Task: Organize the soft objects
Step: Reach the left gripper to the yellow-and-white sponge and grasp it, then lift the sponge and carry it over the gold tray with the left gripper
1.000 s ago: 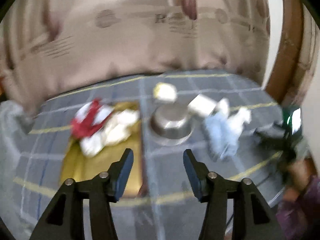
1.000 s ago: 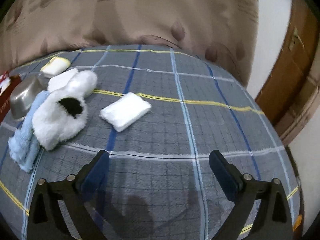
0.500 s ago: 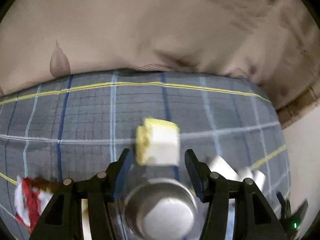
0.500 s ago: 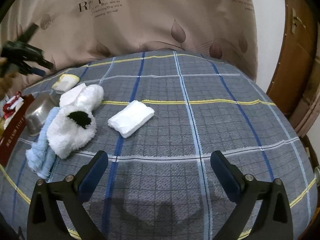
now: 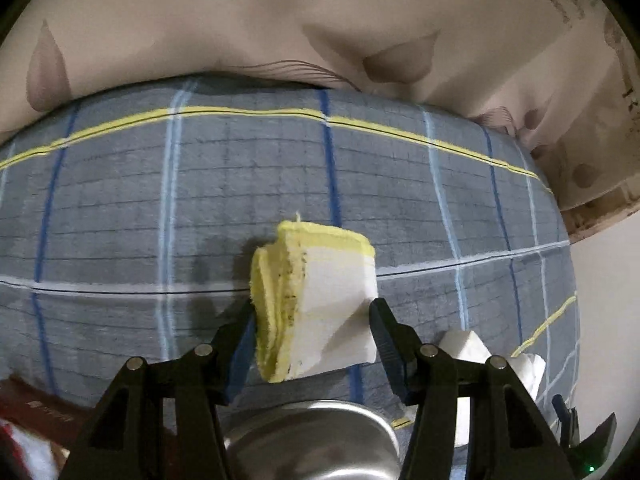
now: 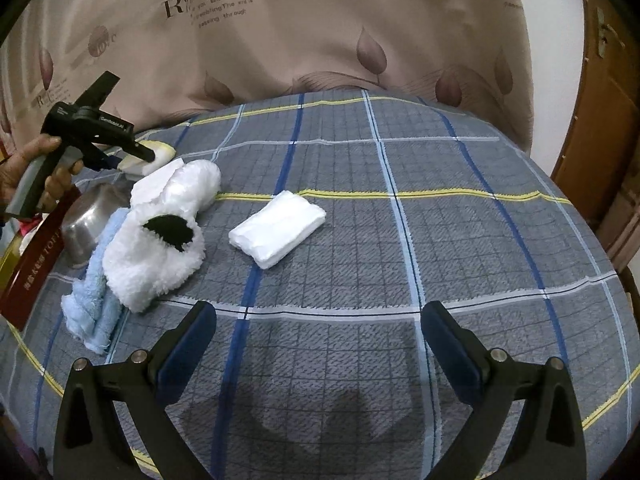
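Yellow-edged folded cloth lies on the plaid blanket, between the wide-spread jaws of the left hand-held gripper, ungripped; the right hand-held gripper hangs open, empty.

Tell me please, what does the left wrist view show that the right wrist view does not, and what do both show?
Only the left wrist view shows the open left gripper from close, straddling the folded yellow-and-white cloth.

Only the right wrist view shows the flat white folded towel, the fluffy white slipper with a black patch, the light blue rolled towel and the empty, open right gripper.

Both show the yellow-and-white cloth, the round steel bowl and the grey checked blanket.
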A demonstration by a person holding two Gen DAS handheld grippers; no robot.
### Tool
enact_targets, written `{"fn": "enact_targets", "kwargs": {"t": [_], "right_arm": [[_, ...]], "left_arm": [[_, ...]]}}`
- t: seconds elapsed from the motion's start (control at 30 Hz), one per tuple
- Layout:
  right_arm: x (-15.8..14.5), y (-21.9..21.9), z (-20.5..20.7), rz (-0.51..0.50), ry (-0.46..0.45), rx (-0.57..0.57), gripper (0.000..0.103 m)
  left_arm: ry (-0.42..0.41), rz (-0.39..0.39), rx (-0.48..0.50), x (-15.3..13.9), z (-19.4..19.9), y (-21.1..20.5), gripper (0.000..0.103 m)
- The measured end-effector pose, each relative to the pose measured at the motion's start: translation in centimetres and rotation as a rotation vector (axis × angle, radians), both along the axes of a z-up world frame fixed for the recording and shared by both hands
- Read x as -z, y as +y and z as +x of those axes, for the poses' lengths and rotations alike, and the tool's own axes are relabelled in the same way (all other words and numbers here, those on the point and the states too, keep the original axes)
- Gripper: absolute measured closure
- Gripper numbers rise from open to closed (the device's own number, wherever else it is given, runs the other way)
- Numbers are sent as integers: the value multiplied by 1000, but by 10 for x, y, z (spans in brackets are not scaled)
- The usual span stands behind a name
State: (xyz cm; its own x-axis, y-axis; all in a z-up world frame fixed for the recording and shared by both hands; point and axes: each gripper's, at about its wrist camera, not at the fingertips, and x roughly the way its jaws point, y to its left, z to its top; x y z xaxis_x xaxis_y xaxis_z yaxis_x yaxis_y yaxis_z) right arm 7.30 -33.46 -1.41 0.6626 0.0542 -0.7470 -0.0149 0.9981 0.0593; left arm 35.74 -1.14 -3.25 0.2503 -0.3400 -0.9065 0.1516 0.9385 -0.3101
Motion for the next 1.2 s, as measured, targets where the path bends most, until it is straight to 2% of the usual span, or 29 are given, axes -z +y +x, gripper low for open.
{"fn": "enact_targets", "kwargs": {"t": [0.03,0.07,0.1,0.17,0.2,0.27,0.47,0.73,1.2], "right_arm": [[0,0,0,0,2,-1,1],[0,0,0,0,4,-2,1],[1,1,0,1,6,-2,1],[1,1,1,0,8,-1,1],[1,1,1,0,9,-1,1],[2,0,2,-1,12,1,1],[3,1,2,-4,19,4,1],[4,0,4,-6,23,9,1],[10,1,8,-29,51,9,1]], "left_arm": [[3,-1,-11,1,1,-1,49],[2,-19,-33,1,0,1,57],[-3,-25,-40,0,-1,2,59],[-22,-16,-16,-4,-3,-3,72],[-39,-4,1,-9,-5,-5,74],[-91,9,12,-23,-10,-7,86],[-198,28,-43,-56,-24,-4,86],[-266,17,-119,-92,-62,26,86],[-320,-32,-274,-133,-164,125,86]]}}
